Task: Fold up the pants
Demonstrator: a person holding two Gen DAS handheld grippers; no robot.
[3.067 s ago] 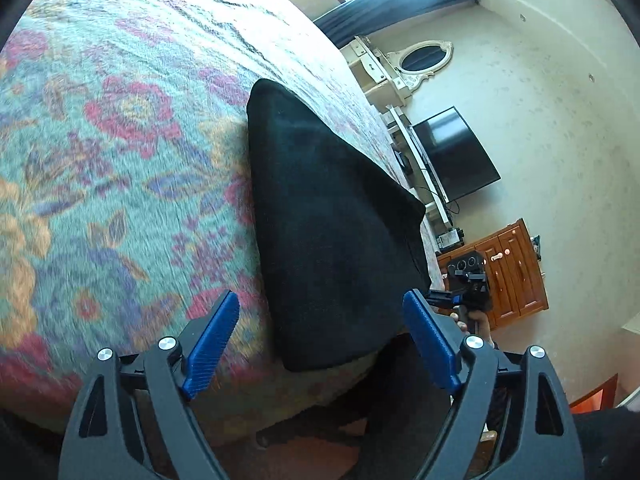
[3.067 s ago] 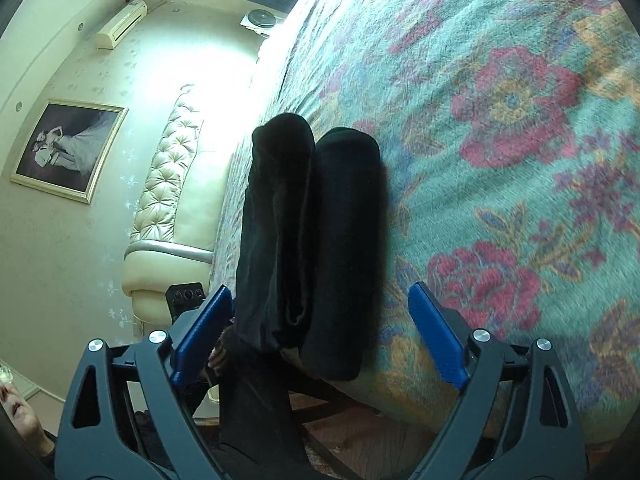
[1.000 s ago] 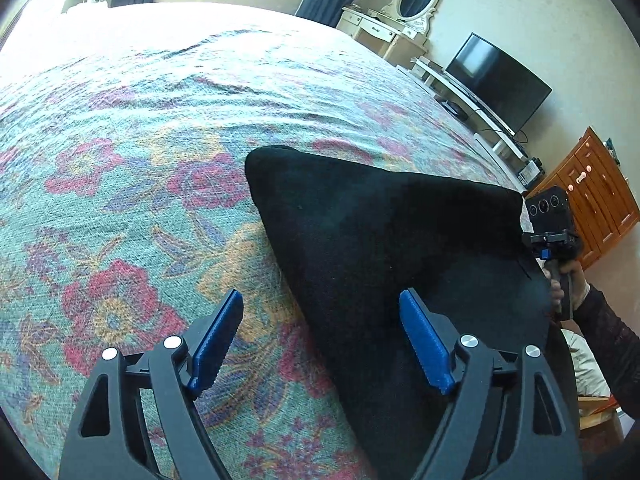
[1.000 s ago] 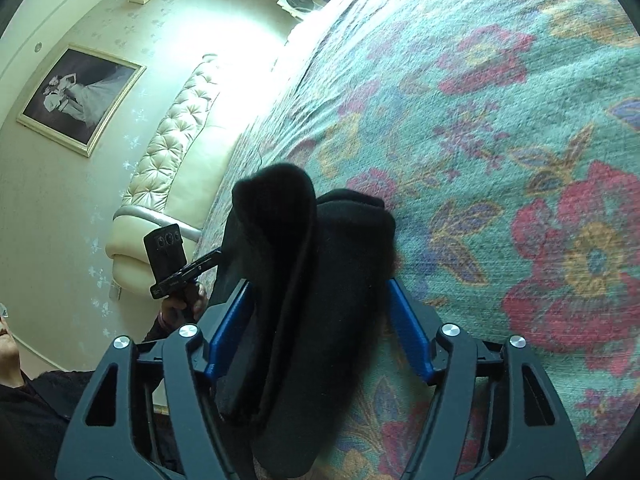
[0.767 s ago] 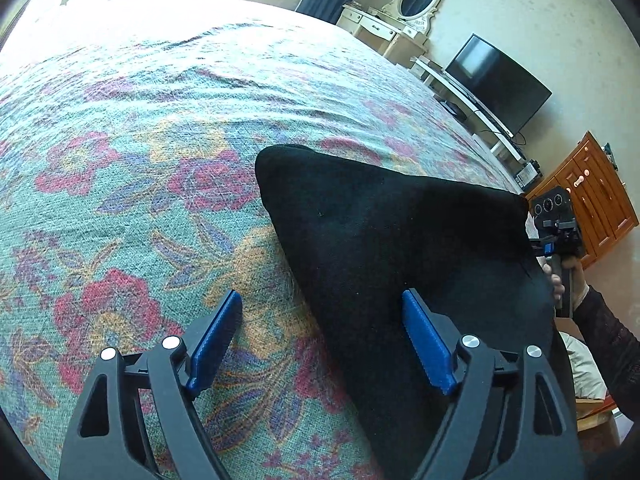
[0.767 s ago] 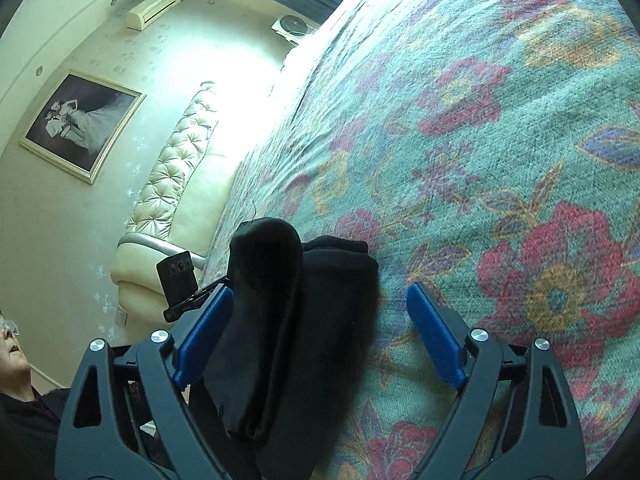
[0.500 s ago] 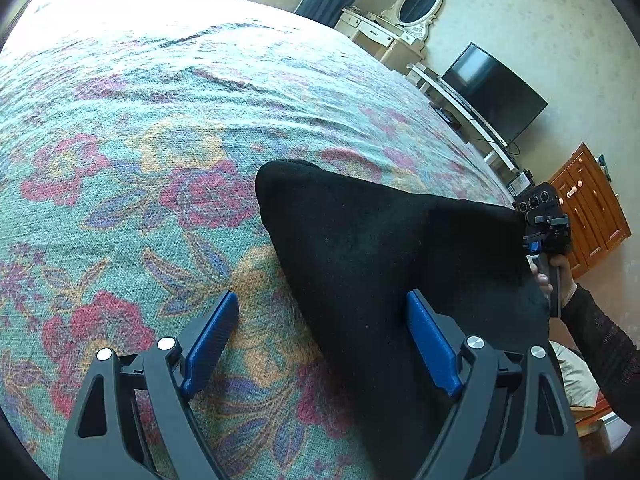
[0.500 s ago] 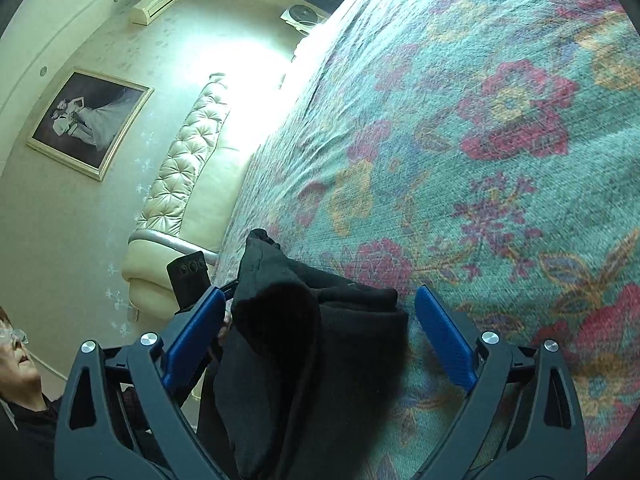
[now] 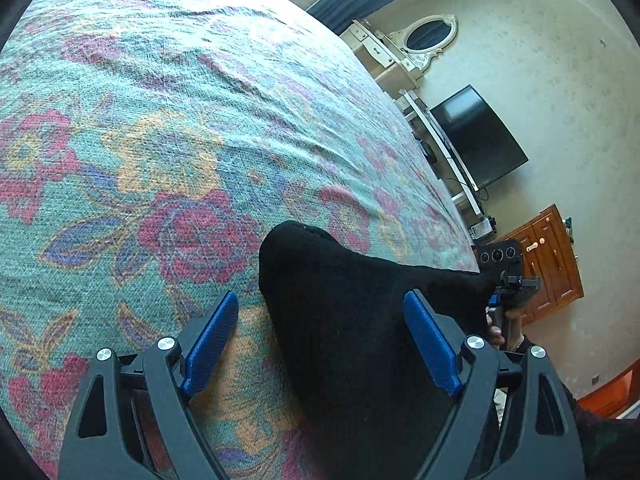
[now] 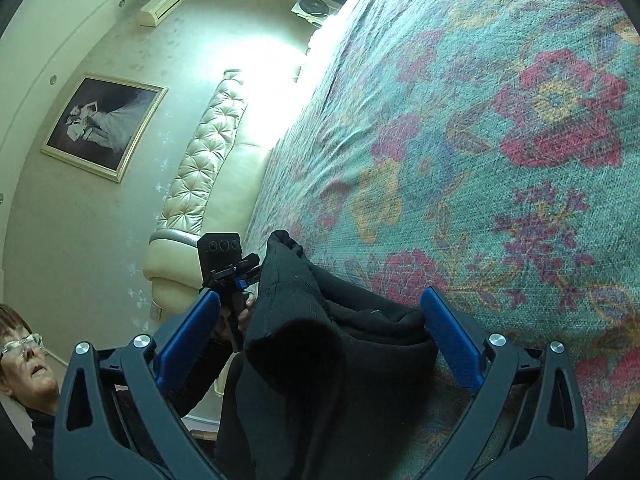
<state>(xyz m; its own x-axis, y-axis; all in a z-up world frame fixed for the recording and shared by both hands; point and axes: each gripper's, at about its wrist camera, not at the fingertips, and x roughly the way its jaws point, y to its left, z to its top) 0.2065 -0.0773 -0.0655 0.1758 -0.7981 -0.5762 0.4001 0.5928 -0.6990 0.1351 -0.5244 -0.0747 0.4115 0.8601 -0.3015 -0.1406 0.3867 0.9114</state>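
Pants [image 9: 360, 340]: black, bunched on floral bedspread [image 9: 180, 140].
Left gripper [image 9: 320, 344]: wide, straddling the cloth.
Right gripper [image 10: 316, 336]: opening (pads seemingly clear), pants between.

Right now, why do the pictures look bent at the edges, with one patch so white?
Left wrist view: the fisheye lens curves the floral bedspread, and window light whitens its far end. Right wrist view: the same bending; glare washes out the wall above the tufted headboard, and the black pants show little detail.
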